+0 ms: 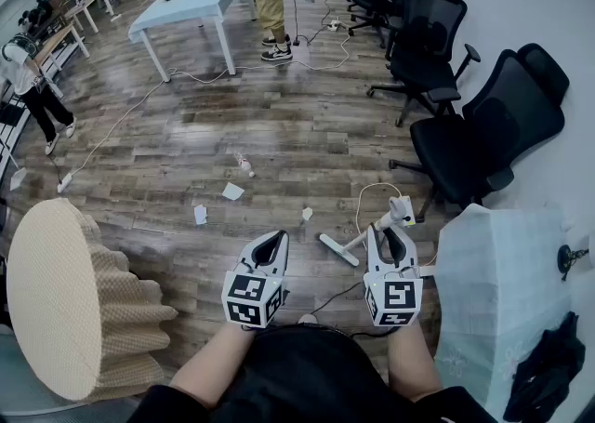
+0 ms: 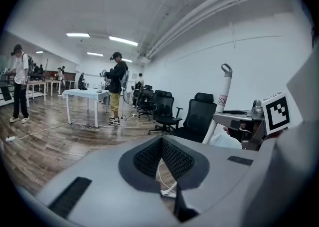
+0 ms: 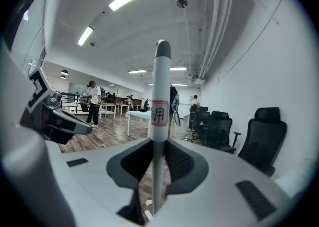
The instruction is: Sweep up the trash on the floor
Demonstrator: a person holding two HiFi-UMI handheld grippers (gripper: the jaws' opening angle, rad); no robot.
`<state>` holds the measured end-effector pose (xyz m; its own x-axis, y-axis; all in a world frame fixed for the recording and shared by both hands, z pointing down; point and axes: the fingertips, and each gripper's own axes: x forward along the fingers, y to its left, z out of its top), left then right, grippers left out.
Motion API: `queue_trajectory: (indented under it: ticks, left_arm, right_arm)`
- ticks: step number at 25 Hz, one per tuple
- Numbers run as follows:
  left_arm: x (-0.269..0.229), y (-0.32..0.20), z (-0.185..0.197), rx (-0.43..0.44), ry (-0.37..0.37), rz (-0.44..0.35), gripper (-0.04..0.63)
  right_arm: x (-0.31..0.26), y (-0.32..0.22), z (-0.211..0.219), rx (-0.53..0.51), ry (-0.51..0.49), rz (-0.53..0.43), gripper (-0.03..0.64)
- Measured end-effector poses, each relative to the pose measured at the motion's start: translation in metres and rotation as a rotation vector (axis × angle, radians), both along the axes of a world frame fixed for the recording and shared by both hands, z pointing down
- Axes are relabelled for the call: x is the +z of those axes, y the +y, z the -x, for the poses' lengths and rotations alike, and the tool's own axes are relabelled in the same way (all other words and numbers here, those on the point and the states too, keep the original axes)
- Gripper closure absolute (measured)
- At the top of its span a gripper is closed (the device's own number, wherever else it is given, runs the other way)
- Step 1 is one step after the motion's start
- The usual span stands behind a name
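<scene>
Trash: paper scraps (image 1: 232, 191) lie scattered on the wood floor (image 1: 297, 124) at frame centre, with one more scrap (image 1: 307, 214) lower right of them. A small pale item (image 1: 244, 165) just above is too small to identify.

Right gripper (image 1: 390, 237), lower centre-right, is clamped on the white broom handle (image 3: 159, 86), which passes straight up between its jaws. Left gripper (image 1: 271, 243), lower centre, is closed at the tips and holds nothing.

Key relation: the broom head (image 1: 335, 248) rests on the floor between the two grippers, with the scraps above and left of it. The handle's long axis slants from the head up-right into the right gripper. My judgement is that the stroke must start beyond the scraps and pull back toward the person. The left gripper is the nearer one to the litter and is free to take the handle.

Room: the floor is open toward upper left. Office chairs (image 1: 483, 133) crowd the right edge. A white cable (image 1: 364, 196) loops beside the broom head and could snag. A ribbed tan object (image 1: 65, 300) blocks the lower left.
</scene>
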<state>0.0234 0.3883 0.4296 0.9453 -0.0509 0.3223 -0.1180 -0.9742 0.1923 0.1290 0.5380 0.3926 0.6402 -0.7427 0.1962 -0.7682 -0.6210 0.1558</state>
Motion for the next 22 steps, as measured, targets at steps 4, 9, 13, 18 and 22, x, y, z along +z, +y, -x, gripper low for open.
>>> queue_trajectory:
  ticks: [4, 9, 13, 18, 22]
  left_arm:
    - [0.003, -0.005, 0.008, -0.014, -0.01, 0.004, 0.598]
    - [0.004, -0.011, 0.017, -0.04, -0.015, 0.012, 0.598]
    - [0.01, -0.013, 0.022, -0.05, -0.027, 0.023, 0.598]
    - [0.016, -0.01, 0.028, -0.062, -0.042, 0.032, 0.598]
    - [0.021, -0.008, 0.034, -0.072, -0.053, 0.041, 0.598]
  right_arm:
    - [0.002, -0.005, 0.005, -0.005, -0.01, 0.007, 0.529]
    - [0.009, -0.01, 0.008, -0.009, -0.031, 0.025, 0.529]
    - [0.018, -0.01, 0.011, -0.021, -0.056, 0.042, 0.529]
    - [0.032, -0.005, 0.018, -0.045, -0.092, 0.065, 0.529]
    - [0.037, 0.001, 0.023, -0.042, -0.101, 0.059, 0.529]
